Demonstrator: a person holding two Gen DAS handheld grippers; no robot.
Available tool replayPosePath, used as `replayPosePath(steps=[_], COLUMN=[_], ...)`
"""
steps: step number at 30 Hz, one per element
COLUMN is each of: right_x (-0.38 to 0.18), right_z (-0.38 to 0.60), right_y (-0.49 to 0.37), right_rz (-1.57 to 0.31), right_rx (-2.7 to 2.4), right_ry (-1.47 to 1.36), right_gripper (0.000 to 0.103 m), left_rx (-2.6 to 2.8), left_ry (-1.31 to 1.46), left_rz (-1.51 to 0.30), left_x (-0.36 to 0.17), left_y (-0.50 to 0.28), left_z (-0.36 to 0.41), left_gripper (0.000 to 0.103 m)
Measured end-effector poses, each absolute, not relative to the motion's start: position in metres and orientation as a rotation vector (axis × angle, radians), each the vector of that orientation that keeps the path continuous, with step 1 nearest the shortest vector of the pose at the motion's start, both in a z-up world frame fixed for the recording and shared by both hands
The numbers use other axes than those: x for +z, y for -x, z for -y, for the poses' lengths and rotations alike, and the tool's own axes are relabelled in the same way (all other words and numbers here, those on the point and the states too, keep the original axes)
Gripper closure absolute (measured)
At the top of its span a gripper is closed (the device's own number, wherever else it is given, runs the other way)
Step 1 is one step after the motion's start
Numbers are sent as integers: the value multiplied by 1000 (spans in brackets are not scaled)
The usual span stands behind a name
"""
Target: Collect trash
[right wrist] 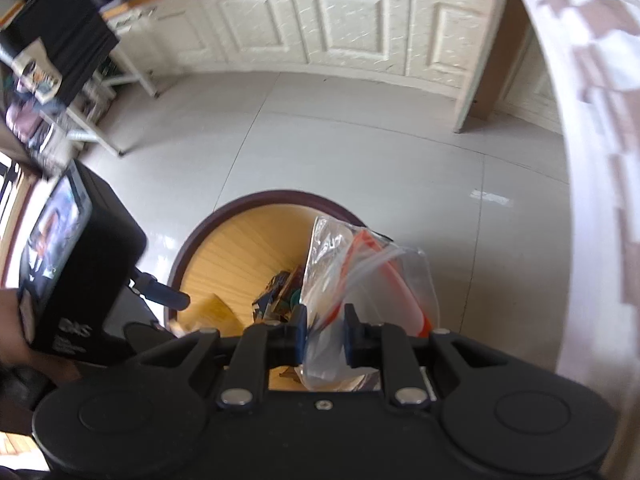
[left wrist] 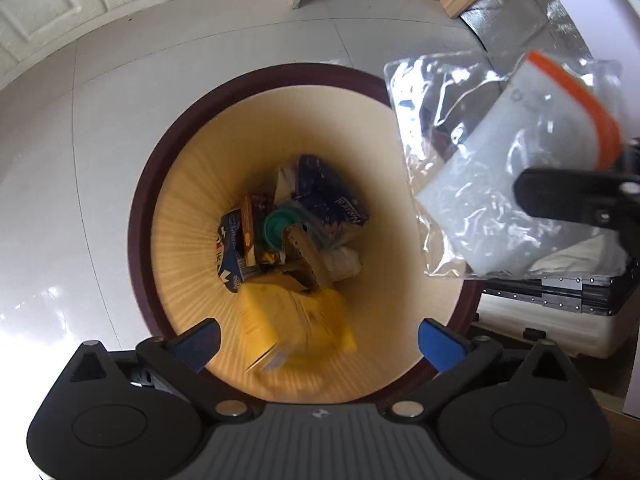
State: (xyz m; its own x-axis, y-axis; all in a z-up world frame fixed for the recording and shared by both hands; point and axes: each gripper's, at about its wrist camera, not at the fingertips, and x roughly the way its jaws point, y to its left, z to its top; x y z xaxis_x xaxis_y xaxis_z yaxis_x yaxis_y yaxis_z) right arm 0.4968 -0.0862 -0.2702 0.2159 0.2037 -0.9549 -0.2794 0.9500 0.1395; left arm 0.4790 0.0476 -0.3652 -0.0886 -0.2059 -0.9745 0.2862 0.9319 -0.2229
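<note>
We are holding both grippers above the round wastebasket with a dark maroon rim and ribbed cream-yellow inner wall (left wrist: pixel 149 216), which is standing on pale glossy floor tiles (left wrist: pixel 80 128). Our left gripper (left wrist: pixel 318 340) is pointing down into the basket with its blue-padded jaws spread wide and nothing pinched between them; a blurred yellow cardboard box (left wrist: pixel 292 324) is showing in the gap, inside the basket, lower than the pads. Further down in the basket, crumpled wrappers, a dark blue packet (left wrist: pixel 328 200) and a teal round cap (left wrist: pixel 278 228) are lying in a heap.

Our right gripper (right wrist: pixel 324 336) is pinching a clear, crinkled plastic zip bag with an orange seal strip (right wrist: pixel 360 272), the narrow jaws pressing on its lower part. The bag is hanging over the basket's rim, on the side away from the cream panelled cabinets (right wrist: pixel 344 28).
</note>
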Motion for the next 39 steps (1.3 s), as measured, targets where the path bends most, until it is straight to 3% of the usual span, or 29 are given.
replayPosePath(steps=[5, 8, 9, 24, 39], right_x=[-286, -292, -293, -260, -162], right_z=[83, 78, 78, 88, 98], right_y=[-504, -503, -503, -480, -444], right_rz=[-1345, -1356, -1359, -1363, -1187], right_rx=[353, 335, 336, 291, 295], right_ry=[79, 109, 114, -8, -42], right_gripper=[79, 53, 51, 33, 28], left_rx=[-392, -383, -381, -297, -203], left_ry=[-52, -36, -34, 45, 60], left_rz=[-1602, -1594, -1591, -1433, -1212], left_x=[-364, -361, -360, -297, -192], left_y=[-468, -461, -459, -436, -393], left_z=[-58, -62, -63, -75, -90], left_gripper=[0, 0, 0, 0, 0])
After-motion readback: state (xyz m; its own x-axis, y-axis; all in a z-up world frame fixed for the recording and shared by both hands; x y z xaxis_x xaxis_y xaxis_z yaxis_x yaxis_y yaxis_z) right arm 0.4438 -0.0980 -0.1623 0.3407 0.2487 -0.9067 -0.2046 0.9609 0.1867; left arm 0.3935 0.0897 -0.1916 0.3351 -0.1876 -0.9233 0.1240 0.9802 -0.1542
